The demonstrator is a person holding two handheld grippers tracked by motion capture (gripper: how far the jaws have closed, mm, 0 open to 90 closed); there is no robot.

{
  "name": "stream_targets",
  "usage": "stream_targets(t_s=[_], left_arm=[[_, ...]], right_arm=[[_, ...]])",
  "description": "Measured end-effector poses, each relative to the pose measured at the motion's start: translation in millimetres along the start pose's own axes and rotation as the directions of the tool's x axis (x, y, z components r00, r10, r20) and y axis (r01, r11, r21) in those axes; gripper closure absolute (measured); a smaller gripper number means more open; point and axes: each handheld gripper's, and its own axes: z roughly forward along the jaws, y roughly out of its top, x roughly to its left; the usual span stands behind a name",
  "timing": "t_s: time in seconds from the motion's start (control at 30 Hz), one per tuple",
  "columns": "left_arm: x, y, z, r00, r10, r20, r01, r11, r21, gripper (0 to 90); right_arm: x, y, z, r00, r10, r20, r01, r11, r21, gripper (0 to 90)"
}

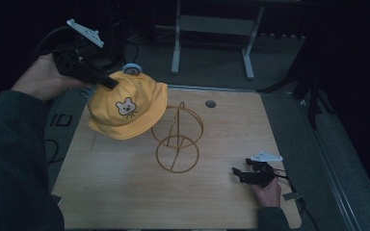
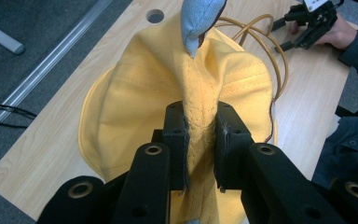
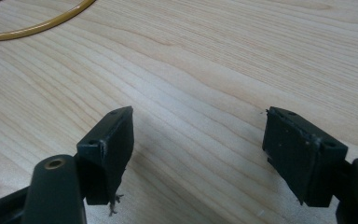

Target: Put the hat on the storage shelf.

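Observation:
A yellow child's hat [image 1: 125,106] with a bear face and small blue ears hangs above the table's far left part. My left gripper [image 1: 110,83] is shut on a fold of its crown; in the left gripper view the yellow cloth [image 2: 200,121] is pinched between the two pads under a blue ear [image 2: 198,18]. A gold wire hat stand [image 1: 177,139] rises from the middle of the table, just right of the hat. My right gripper [image 1: 238,174] rests low at the front right, open, with bare wood between its pads [image 3: 112,140].
The wooden table [image 1: 125,192] has a round cable hole [image 1: 210,103] near its far edge. Grey floor and a metal frame's legs [image 1: 176,53] lie beyond the table. A dark sleeve [image 1: 9,159] fills the lower left.

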Motion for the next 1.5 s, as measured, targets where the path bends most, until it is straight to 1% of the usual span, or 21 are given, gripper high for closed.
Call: stream_targets(t_s=[0.17,0.37,0.4,0.57,0.73,1.0,1.1,1.2,1.3,1.5], left_arm=[[-2.8,6.1,1.2,0.9998,0.016,0.011,-0.016,0.9999,-0.002,77.1],[-5.6,11.9,2.9,0.9993,0.031,0.018,-0.031,0.9995,0.007,77.1],[-5.9,13.1,3.1,0.9990,0.040,0.020,-0.040,0.9991,0.011,77.1],[-9.1,18.0,4.2,0.9985,0.047,0.030,-0.047,0.9989,0.006,77.1],[-10.9,22.8,6.2,0.9976,0.060,0.034,-0.061,0.9981,0.011,77.1],[-16.8,35.5,13.9,0.9963,0.075,0.041,-0.075,0.9971,-0.001,77.1],[-19.7,43.8,20.2,0.9948,0.089,0.049,-0.089,0.9960,-0.003,77.0],[-23.6,53.0,30.3,0.9925,0.105,0.062,-0.105,0.9944,0.002,76.9],[-26.8,61.6,42.4,0.9903,0.118,0.073,-0.119,0.9928,0.008,76.9],[-34.3,76.2,69.3,0.9873,0.131,0.090,-0.134,0.9908,0.022,76.5]], right_arm=[[0.0,0.0,0.0,1.0000,0.000,0.000,0.000,1.000,0.000,24.6],[0.0,0.0,0.0,1.0000,0.000,0.000,0.000,1.000,0.000,24.6],[0.0,0.0,0.0,1.0000,0.000,0.000,0.000,1.000,0.000,24.6],[0.0,0.0,0.0,1.0000,0.000,0.000,0.000,1.000,0.000,24.6],[0.0,0.0,0.0,1.0000,0.000,-0.001,0.000,1.000,0.000,24.6],[-0.1,0.0,0.0,1.0000,0.000,-0.001,0.000,1.000,0.000,24.6],[-0.1,0.0,0.0,1.0000,0.000,-0.001,0.000,1.000,0.000,24.6],[-0.1,0.0,0.0,1.0000,0.000,-0.002,0.000,1.000,0.000,24.6],[-0.1,0.0,0.0,1.0000,-0.001,-0.002,0.001,1.000,0.000,24.6],[-0.2,0.0,-0.1,1.0000,-0.002,-0.003,0.002,1.000,0.001,24.6]])
